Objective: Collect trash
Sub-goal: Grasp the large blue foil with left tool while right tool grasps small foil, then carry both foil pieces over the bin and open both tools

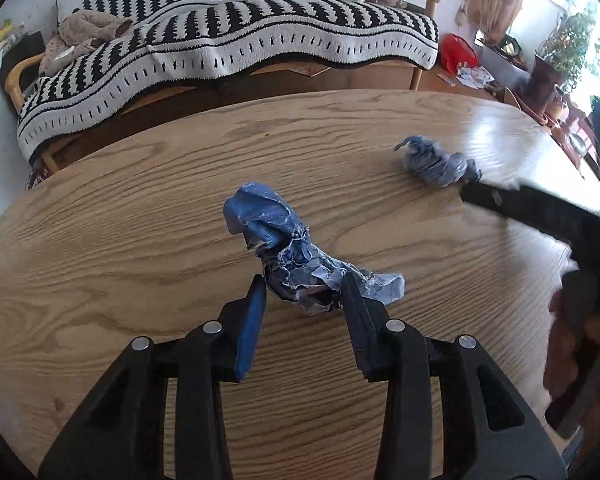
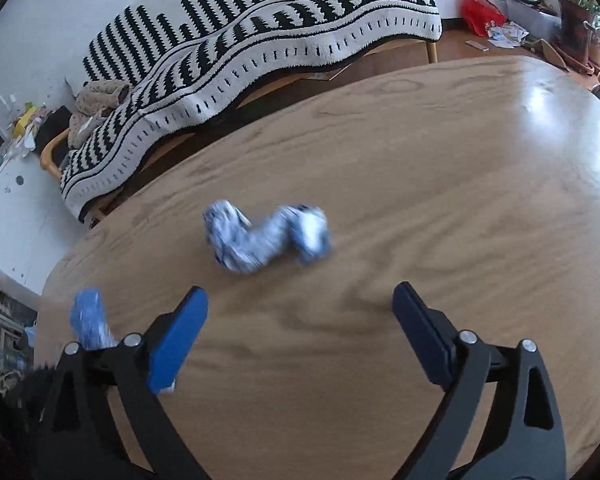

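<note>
Between the left claw (image 1: 302, 290) pads, pinched: one crumpled blue wrapper (image 1: 288, 258); ahead of the right claw (image 2: 300, 300), spread wide and empty: second wad (image 2: 266, 238), not yet grabbed.

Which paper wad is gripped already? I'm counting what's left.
The longer blue wad, pinched by the left gripper; the smaller wad lies free on the table.

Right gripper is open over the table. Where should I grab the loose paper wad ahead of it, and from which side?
Take the paper wad across its narrow middle, where the two lumps join, coming down from above with the right gripper. It lies flat and lengthwise across the table, so the waist probably fits between the open fingers best. The view is blurred, so its folds are unclear.
</note>
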Tool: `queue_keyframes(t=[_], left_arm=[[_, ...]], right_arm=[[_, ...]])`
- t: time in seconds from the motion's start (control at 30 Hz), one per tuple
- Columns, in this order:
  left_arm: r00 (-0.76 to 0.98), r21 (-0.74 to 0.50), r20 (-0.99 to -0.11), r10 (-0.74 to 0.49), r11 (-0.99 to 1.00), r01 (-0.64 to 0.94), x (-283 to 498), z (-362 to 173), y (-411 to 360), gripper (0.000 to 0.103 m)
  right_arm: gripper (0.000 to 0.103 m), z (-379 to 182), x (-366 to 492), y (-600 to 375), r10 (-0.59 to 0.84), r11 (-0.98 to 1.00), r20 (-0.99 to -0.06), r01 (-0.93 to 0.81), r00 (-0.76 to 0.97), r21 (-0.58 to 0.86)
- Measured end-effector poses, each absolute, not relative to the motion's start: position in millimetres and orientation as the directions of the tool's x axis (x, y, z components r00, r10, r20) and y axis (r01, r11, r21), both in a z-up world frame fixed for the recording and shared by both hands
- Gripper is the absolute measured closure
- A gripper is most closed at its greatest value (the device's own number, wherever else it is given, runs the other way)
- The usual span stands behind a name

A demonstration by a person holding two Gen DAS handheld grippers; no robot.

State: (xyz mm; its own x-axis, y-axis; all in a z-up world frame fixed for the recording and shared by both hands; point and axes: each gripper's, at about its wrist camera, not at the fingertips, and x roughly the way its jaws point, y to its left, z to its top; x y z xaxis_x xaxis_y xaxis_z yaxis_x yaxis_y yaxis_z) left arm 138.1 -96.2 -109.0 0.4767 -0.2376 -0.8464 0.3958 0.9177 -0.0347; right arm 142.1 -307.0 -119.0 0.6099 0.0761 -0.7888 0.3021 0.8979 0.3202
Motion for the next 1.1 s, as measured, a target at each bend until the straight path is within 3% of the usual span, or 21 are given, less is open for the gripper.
queue_keyframes(t=[0.23,0.27,0.33,0.37,0.4,0.67,0.87,1.1], left_arm=[[0.486,-0.009,-0.841,-0.238,0.904,0.427,140.2,-107.9,-75.3,0.065],[0.485,-0.010,-0.841,-0.240,0.903,0.430,141.0,-107.8,-72.6,0.065],[0.487,-0.006,-0.841,-0.237,0.903,0.429,142.6,-107.5,-68.6,0.065],[0.488,-0.008,-0.840,-0.237,0.905,0.426,143.3,-106.9,-66.4,0.065],[0.486,-0.012,-0.840,-0.239,0.906,0.424,144.2,-106.4,-65.0,0.065],[0.509,-0.005,-0.821,-0.259,0.894,0.447,131.8,-91.8,-87.2,0.065],[0.495,-0.048,-0.796,-0.348,0.852,0.521,103.2,-70.9,-147.4,0.065],[0.455,-0.019,-0.762,-0.460,0.719,0.695,30.8,-58.8,-253.8,0.065]], right_arm=[[0.009,-123.3,185.8,-278.6,-0.066,0.927,-0.817,0.338,0.573,0.162],[0.013,-124.1,186.9,-277.6,-0.073,0.929,-0.817,0.337,0.572,0.152],[0.039,-122.4,193.3,-273.9,-0.116,0.937,-0.817,0.335,0.565,0.098],[0.059,-121.5,195.0,-273.9,-0.112,0.939,-0.816,0.328,0.567,0.099],[0.063,-120.8,194.0,-274.6,-0.085,0.939,-0.817,0.321,0.571,0.126],[0.066,-109.9,152.1,-298.2,-0.065,0.928,-0.821,0.336,0.568,0.159],[0.066,-78.7,63.0,-356.8,-0.177,0.912,-0.800,0.401,0.573,0.085],[0.066,-46.2,-87.1,-477.3,-0.341,0.799,-0.772,0.598,0.537,0.063]])
